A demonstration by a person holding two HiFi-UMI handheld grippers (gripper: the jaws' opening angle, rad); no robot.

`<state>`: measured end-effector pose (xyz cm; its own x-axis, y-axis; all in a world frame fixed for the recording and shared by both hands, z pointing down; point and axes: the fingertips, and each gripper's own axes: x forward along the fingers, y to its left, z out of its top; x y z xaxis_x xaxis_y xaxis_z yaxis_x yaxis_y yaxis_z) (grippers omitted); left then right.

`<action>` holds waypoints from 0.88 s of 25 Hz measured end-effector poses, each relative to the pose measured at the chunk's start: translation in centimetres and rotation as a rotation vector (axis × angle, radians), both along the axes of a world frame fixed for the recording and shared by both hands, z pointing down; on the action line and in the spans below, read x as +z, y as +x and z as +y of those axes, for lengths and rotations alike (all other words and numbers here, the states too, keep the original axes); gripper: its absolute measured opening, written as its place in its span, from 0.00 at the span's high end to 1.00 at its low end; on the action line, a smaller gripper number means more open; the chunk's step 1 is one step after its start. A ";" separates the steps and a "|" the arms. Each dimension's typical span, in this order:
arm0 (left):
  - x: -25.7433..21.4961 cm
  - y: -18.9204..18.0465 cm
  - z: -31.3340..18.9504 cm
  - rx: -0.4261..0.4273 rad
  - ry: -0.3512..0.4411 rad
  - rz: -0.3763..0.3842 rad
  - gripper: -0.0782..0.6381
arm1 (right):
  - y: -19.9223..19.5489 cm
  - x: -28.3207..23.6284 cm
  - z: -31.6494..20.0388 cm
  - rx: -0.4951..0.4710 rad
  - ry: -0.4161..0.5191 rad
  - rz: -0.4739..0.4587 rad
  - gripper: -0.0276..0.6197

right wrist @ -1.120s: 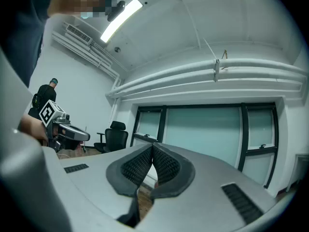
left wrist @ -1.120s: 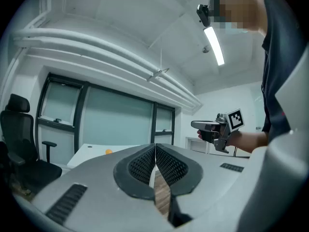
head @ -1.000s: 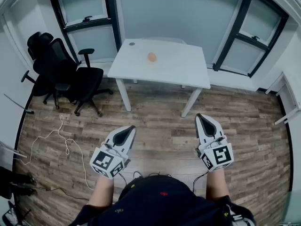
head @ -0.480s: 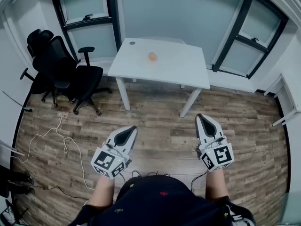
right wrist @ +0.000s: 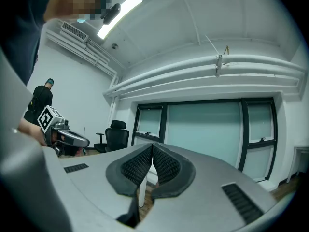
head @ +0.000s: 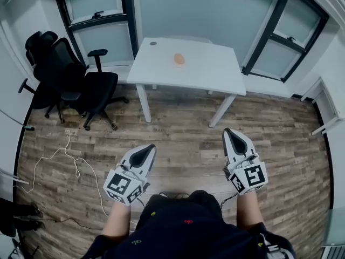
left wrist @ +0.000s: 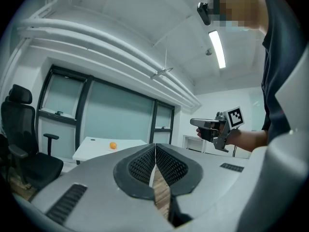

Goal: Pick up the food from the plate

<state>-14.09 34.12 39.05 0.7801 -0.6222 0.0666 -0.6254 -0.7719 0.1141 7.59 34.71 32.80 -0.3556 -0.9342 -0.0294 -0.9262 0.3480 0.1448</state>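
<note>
A small orange piece of food (head: 179, 59) lies on a white table (head: 210, 74) far ahead of me; the left gripper view shows the food (left wrist: 112, 145) as an orange dot on the table (left wrist: 96, 150). No plate can be made out under it. My left gripper (head: 146, 150) is held low over the wooden floor, jaws together with nothing between them. My right gripper (head: 232, 135) is held at the same height, also shut and empty. In the left gripper view the right gripper (left wrist: 198, 123) shows in the person's hand. Both are well short of the table.
Two black office chairs (head: 70, 80) stand left of the table. A white cable (head: 59, 155) trails over the wood floor at the left. Windows with dark frames (head: 280, 36) line the far wall. A white shelf edge (head: 329, 107) shows at the right.
The view has shifted slightly forward: the table and chairs sit a little lower and nearer in the head view. Both grippers keep their places and stay shut.
</note>
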 end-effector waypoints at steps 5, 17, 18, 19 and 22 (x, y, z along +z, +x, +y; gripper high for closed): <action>0.1 -1.5 -1.4 0.029 -0.001 0.004 0.86 | -1.4 0.7 -1.1 0.026 -0.030 0.004 0.92; 1.2 -4.5 -7.4 -0.022 -0.004 -0.011 0.86 | -6.1 1.6 -10.6 -0.079 -0.043 0.013 0.92; 1.3 -4.4 -8.3 -0.030 -0.004 -0.012 0.86 | -6.1 1.8 -11.6 -0.089 -0.045 0.013 0.92; 1.3 -4.3 -9.2 -0.037 -0.005 -0.013 0.86 | -6.0 1.9 -12.7 -0.095 -0.045 0.010 0.92; 1.3 -3.5 -12.0 -0.050 0.000 -0.023 0.86 | -5.1 1.9 -16.1 -0.103 -0.038 -0.007 0.92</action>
<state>-17.61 22.09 40.36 0.7465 -0.6600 0.0842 -0.6654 -0.7399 0.0992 2.53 18.66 34.71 -0.4495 -0.8933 0.0019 -0.8864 0.4463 0.1230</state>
